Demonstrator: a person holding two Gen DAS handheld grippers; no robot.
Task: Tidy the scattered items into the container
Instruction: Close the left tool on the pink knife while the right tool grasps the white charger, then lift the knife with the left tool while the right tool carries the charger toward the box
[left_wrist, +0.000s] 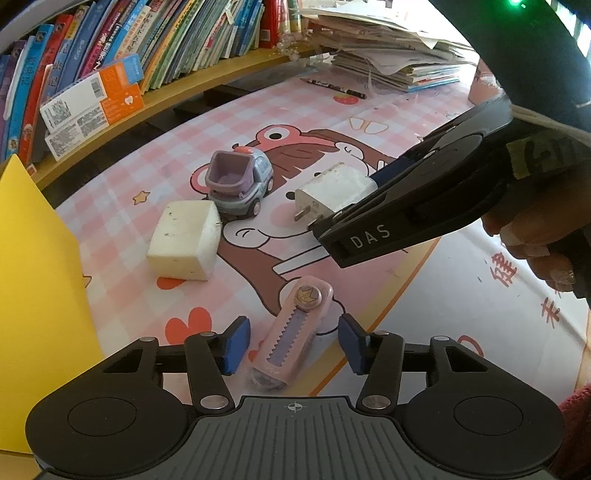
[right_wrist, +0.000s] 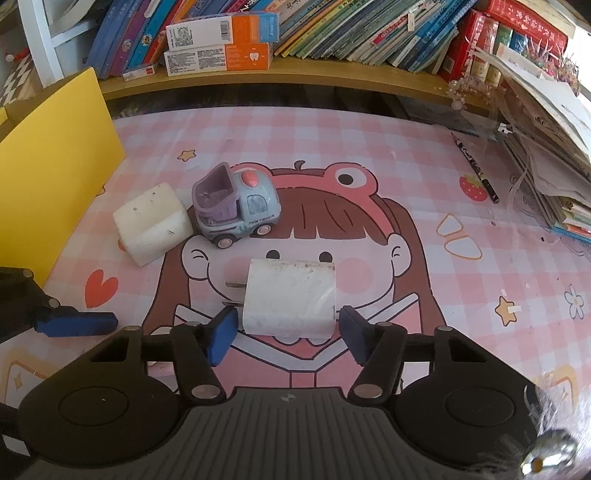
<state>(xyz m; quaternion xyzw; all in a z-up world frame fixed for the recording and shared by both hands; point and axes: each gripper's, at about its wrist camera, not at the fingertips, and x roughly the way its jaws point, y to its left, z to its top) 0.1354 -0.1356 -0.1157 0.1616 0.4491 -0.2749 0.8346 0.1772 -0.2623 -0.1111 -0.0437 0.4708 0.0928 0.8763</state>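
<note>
Your left gripper (left_wrist: 291, 341) straddles the pink knife (left_wrist: 291, 332), pads not touching; your right gripper (right_wrist: 289, 334) brackets the white charger (right_wrist: 290, 295), pads just clear.

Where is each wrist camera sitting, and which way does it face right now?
Left wrist: on the left gripper, angled down at the pink utility knife between its open pads; right gripper and a hand show.
Right wrist: on the right gripper, angled down at the white charger between its pads; a left gripper finger shows.
Shared: charger, toy truck, white block, yellow container, bookshelf.
</note>
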